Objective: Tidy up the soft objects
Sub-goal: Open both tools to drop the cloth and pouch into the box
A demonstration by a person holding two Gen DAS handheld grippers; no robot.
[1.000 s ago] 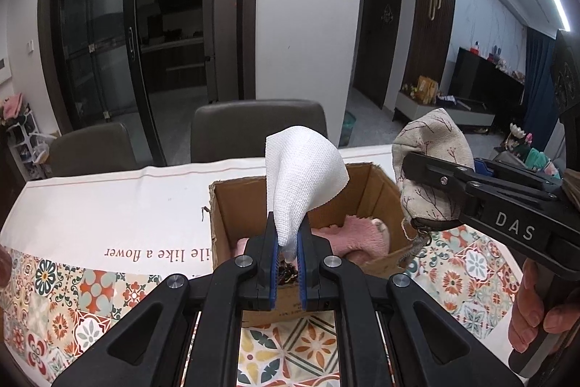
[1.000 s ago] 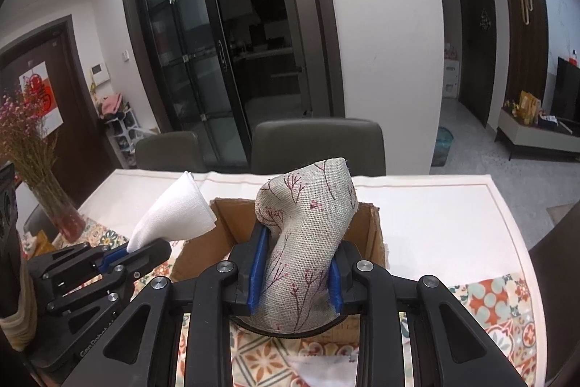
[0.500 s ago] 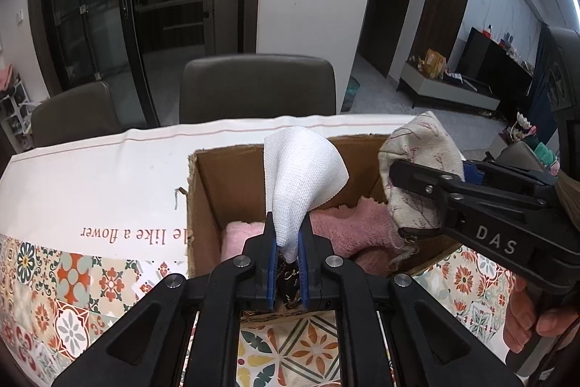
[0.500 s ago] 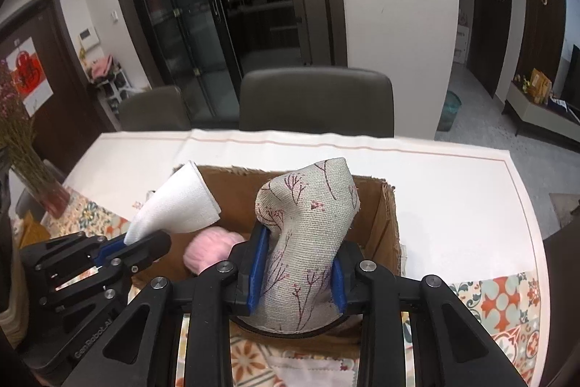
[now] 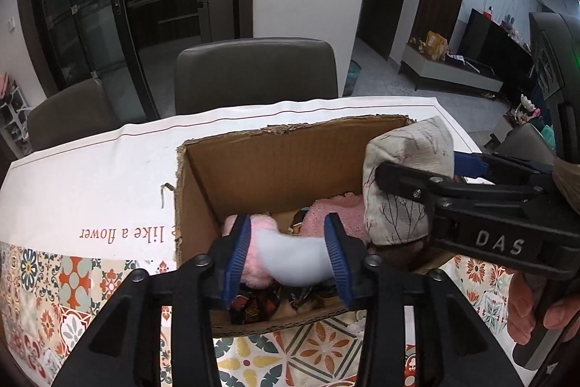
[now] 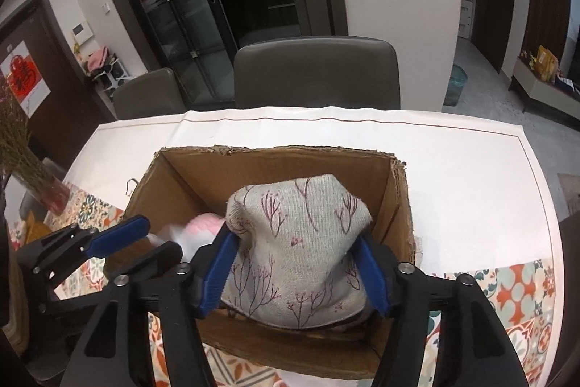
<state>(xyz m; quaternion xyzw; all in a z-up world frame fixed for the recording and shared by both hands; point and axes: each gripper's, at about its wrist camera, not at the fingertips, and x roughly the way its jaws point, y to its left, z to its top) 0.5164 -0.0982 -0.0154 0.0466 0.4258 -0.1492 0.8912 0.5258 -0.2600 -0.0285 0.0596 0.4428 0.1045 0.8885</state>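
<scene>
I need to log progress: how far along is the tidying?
Done: pink soft items lie in the cardboard box. In hand: the left gripper, jaws open, is over the box with the blurred white cloth between them; the right gripper holds the printed pouch. Left: releasing the pouch.

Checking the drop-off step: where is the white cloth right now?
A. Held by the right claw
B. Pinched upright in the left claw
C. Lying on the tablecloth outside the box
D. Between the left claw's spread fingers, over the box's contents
D: the white cloth is a blur between the wide-open fingers of the left claw, over the cardboard box.
</scene>
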